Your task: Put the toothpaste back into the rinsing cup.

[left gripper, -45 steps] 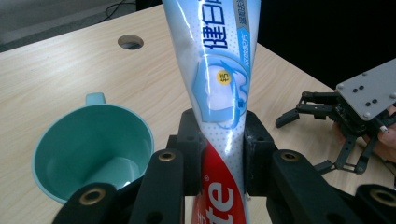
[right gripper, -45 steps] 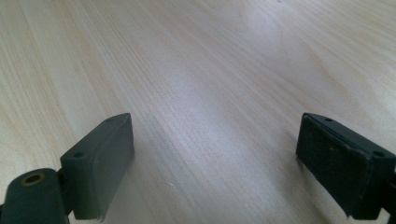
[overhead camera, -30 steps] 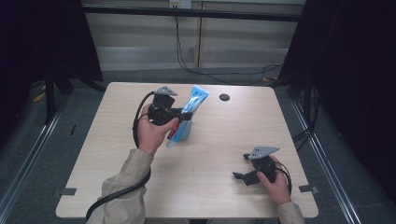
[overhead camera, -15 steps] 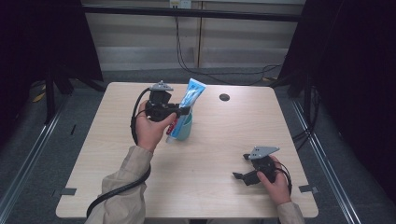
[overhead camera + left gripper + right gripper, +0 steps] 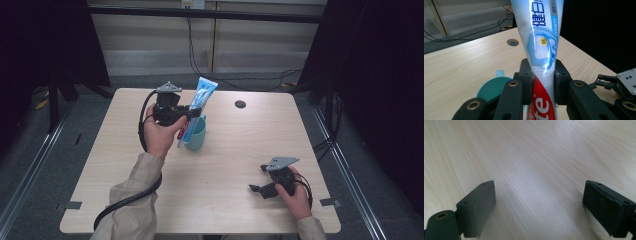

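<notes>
Left gripper view: the glossy, flat toothpaste tube [image 5: 541, 50] runs off-frame, clamped by the left gripper [image 5: 542, 77], hiding the round teal cup [image 5: 491, 87]; the right gripper [image 5: 540, 207] gapes empty.

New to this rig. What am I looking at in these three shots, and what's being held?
There is no robot arm here: a person at a table holds one hand-held gripper in each hand, each with two black jaws and a trailing cable.

The high view comes from a fixed camera above the person's side, looking forward and down. The other two come from cameras riding on each gripper, looking along its jaws.

The left hand-held gripper is shut on a toothpaste tube, blue and white above, red lower down. It holds the tube upright, its lower end at a teal cup standing on the table. Whether that end is inside the cup, I can't tell.

The right hand-held gripper rests low over bare wood near the table's front right, jaws open, holding nothing.

A small dark round spot lies near the far edge.
</notes>
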Available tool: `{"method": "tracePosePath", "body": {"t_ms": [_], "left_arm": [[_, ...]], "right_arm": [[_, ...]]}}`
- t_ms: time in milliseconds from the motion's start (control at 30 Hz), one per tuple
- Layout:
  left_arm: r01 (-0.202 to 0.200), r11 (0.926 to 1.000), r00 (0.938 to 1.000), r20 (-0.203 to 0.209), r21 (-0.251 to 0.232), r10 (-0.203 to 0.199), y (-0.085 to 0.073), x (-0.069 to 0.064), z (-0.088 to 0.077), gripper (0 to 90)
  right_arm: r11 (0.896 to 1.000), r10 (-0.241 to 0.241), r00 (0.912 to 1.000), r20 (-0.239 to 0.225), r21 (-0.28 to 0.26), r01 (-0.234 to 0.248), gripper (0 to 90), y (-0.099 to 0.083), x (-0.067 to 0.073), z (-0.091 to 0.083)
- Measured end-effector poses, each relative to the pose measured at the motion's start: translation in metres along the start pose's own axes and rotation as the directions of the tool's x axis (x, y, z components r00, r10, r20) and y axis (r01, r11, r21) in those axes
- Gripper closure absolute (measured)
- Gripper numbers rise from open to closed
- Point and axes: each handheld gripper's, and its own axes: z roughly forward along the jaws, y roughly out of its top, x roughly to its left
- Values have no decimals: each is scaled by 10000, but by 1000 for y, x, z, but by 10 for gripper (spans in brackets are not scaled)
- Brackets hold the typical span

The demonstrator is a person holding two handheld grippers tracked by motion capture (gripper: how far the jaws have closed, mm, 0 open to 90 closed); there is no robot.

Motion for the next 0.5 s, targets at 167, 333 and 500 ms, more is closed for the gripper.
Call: {"method": "tracePosePath", "body": {"t_ms": [167, 333, 500], "left_arm": [[0, 9999, 10000, -96, -108, -1, 4, 1, -1, 737], [65, 9998, 9997, -234, -180, -70, 8, 3, -2, 737], [28, 9995, 9995, -327, -310, -39, 11, 5, -3, 737]], "right_arm": [[10000, 1, 10000, -1, -2, -1, 110, 0, 0, 0], [10000, 15, 10000, 4, -7, -15, 110, 0, 0, 0], [10000, 15, 10000, 4, -7, -15, 109, 0, 0, 0]]}}
